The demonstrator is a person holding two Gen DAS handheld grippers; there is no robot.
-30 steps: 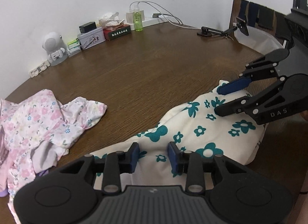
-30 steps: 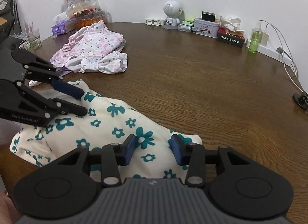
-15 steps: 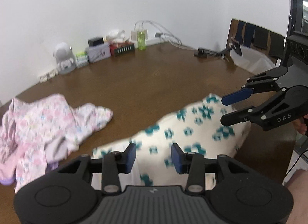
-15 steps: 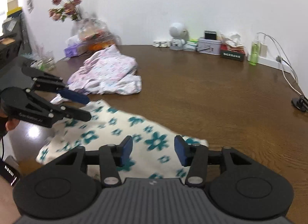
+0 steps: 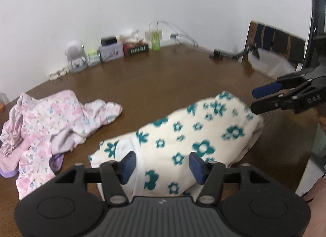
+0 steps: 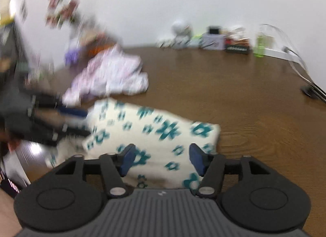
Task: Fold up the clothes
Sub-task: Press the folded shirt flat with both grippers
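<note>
The cream teal-flowered garment [image 5: 189, 137] lies on the table beneath both opening tongs, left [image 5: 162, 164] and right [image 6: 161, 159], neither gripping it.

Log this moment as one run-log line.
step: releasing fold | left gripper: opening, empty | right gripper: opening, empty | cream garment with teal flowers: folded on brown wooden table

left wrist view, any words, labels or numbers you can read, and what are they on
"DAS", seen upside down: on the right gripper arm at the right edge.
White characters on the dark red box by the wall: too blurred to read.
Print on the grey tin: too small to read.
Small logo on the left gripper body: a mark, no letters legible.
</note>
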